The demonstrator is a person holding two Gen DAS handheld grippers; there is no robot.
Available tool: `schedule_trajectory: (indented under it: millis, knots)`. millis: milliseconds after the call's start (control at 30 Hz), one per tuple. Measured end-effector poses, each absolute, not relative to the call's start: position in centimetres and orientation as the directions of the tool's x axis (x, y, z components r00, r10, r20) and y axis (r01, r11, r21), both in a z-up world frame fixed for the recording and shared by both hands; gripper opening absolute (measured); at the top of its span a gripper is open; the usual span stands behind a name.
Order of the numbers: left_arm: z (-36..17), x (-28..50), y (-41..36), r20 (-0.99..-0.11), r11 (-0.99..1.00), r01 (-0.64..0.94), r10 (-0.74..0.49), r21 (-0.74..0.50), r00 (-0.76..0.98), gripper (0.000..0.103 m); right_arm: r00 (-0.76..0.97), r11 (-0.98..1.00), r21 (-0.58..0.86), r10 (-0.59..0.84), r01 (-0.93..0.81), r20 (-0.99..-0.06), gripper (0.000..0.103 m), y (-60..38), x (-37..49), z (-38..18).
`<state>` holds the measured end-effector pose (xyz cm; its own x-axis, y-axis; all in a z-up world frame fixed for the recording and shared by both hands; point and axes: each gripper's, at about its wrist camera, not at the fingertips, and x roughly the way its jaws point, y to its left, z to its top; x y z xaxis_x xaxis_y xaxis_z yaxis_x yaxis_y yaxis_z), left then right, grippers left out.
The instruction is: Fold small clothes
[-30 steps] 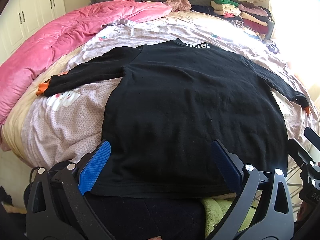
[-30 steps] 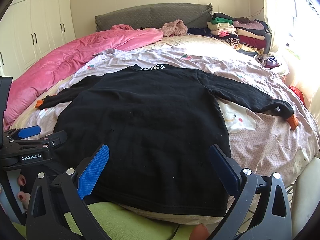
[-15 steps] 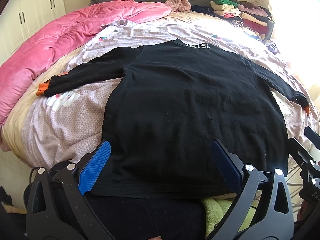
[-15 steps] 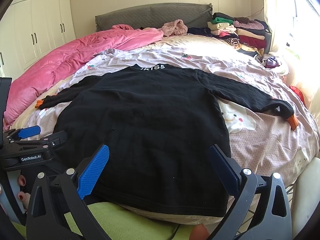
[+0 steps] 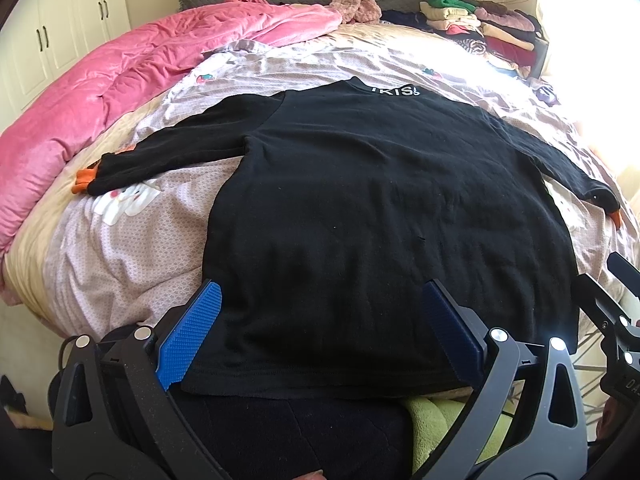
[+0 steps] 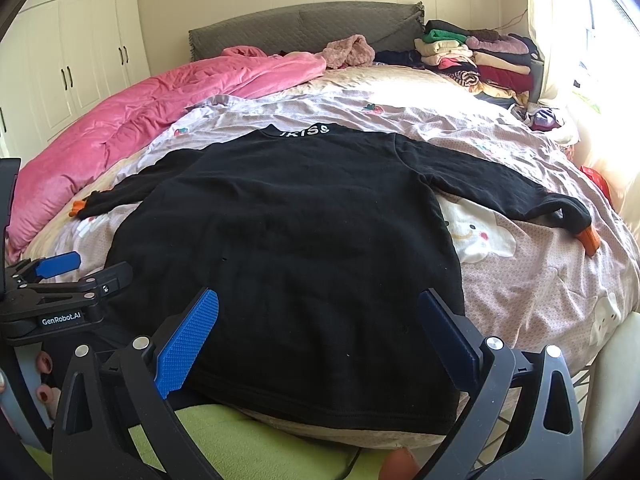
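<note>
Nearest, the left hand-held gripper and the right hand-held gripper are both hovering at the near edge of the bed, each with its blue pads spread wide apart and gripping nothing. Just beyond them, the black sweater is lying flat on the bed, hem toward the near side, collar pointing far, and both sleeves stretching out to left and right with orange cuffs showing. No fold is showing yet, so the folding seems to be only at its laid-out stage: sleeves and body are all waiting. Farther off, a pink quilt is bunching along the left, and a stack of folded clothes is sitting at the far right.
</note>
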<state>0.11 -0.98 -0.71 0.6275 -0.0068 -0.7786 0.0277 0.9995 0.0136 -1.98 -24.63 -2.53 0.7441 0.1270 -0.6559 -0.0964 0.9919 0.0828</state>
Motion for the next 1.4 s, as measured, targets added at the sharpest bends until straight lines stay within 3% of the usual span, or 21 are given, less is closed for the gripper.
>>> schedule_trajectory:
  millis: [767, 1400]
  knots:
    - [-0.6, 2.5, -3.0, -0.794, 0.996, 0.091, -0.068, -0.016, 0.603, 0.094, 0.738, 0.988, 0.148, 0.134, -0.046, -0.661, 0.099, -27.6, -0.5, -3.1]
    - [0.7, 7.6, -4.1, -0.789, 0.996, 0.076, -0.081, -0.043, 0.609, 0.094, 0.778, 0.978, 0.191, 0.054, 0.086, -0.626, 0.099, -33.8, 3.1, -1.6]
